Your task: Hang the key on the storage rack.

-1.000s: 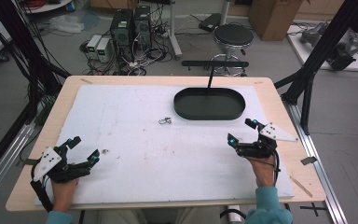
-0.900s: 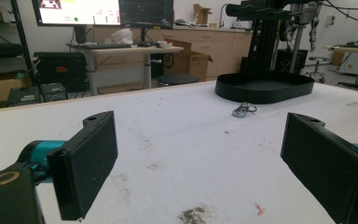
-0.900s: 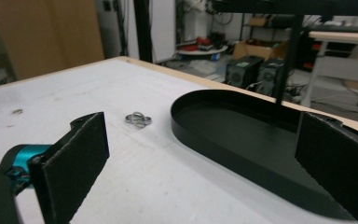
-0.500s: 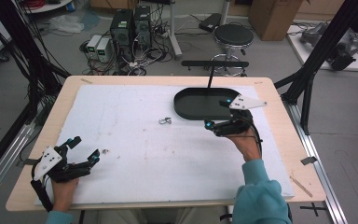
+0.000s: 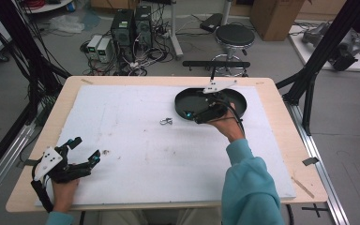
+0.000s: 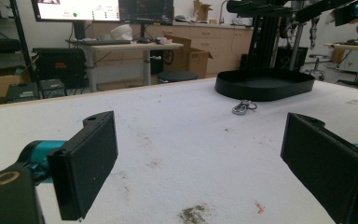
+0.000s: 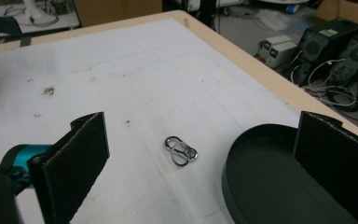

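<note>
A small silver carabiner clip [image 5: 165, 121] lies on the white mat, just left of the black oval tray [image 5: 238, 97]. My right gripper [image 5: 191, 114] hovers over the tray's left part, open and empty, jaws pointing left toward the clip. In the right gripper view the clip [image 7: 181, 150] lies between and beyond the jaws, the tray [image 7: 261, 182] at lower right. My left gripper [image 5: 84, 151] rests open and empty at the mat's near left corner. From the left gripper view the clip [image 6: 243, 107] and tray [image 6: 265, 84] are far ahead.
The white mat [image 5: 122, 140] covers most of the wooden table [image 5: 281, 122] and carries a few dirt smudges [image 5: 105, 152]. Black frame posts stand at both table sides. A stool [image 5: 234, 35] and computer boxes [image 5: 131, 23] sit on the floor beyond the far edge.
My right gripper has moved from the near right of the table forward and left, over the tray toward the clip. The left gripper has stayed put.
</note>
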`<state>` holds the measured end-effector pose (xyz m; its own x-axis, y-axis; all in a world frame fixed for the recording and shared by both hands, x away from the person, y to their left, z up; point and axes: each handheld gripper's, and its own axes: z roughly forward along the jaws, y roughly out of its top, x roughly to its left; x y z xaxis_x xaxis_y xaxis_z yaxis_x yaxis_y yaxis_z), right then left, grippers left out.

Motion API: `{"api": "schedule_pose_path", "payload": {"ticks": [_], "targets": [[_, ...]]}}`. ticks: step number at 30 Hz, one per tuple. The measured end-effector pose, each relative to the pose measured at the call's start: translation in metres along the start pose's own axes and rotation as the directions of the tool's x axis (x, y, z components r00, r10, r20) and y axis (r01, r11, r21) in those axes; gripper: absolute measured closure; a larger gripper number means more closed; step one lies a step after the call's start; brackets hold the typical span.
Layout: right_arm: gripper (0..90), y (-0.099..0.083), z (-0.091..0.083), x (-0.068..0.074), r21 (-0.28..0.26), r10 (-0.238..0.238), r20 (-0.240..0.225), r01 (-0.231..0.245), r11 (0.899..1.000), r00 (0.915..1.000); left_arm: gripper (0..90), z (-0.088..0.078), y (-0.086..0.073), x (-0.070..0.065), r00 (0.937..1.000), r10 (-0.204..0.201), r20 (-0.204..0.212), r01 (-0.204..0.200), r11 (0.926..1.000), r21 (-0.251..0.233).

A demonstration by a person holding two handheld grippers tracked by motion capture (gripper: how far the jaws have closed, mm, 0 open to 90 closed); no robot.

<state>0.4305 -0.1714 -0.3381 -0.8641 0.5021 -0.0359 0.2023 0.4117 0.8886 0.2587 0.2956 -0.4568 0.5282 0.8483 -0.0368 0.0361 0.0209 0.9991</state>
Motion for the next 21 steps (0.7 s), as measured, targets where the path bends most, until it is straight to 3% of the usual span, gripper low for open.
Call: {"api": "schedule_pose_path", "payload": {"ticks": [7, 15, 16, 20, 21], "targets": [[2.8, 0.014, 0.025, 0.002, 0.074, -0.052, -0.026, 0.054, 0.996, 0.9983, 11.2, 0.0, 0.0, 0.0, 1.0, 0.0, 0.001, 0.0, 1.0, 0.001], [2.8, 0.016, 0.047, 0.006, 0.136, -0.048, -0.055, 0.055, 0.989, 0.9973, 11.2, 0.0, 0.0, 0.0, 1.0, 0.0, 0.002, 0.0, 1.0, 0.008], [2.8, 0.015, 0.055, 0.007, 0.167, -0.041, -0.06, 0.05, 0.985, 0.9974, 11.2, 0.0, 0.0, 0.0, 1.0, 0.002, 0.002, -0.002, 1.0, 0.008], [2.9, 0.012, 0.065, 0.009, 0.203, -0.04, -0.069, 0.053, 0.978, 0.9968, 11.2, 0.0, 0.0, 0.0, 1.0, 0.003, 0.001, -0.003, 1.0, 0.008], [3.0, 0.011, 0.072, 0.012, 0.231, -0.044, -0.079, 0.061, 0.971, 0.9959, 11.2, 0.0, 0.0, 0.0, 1.0, 0.004, 0.001, -0.004, 1.0, 0.007]]}}
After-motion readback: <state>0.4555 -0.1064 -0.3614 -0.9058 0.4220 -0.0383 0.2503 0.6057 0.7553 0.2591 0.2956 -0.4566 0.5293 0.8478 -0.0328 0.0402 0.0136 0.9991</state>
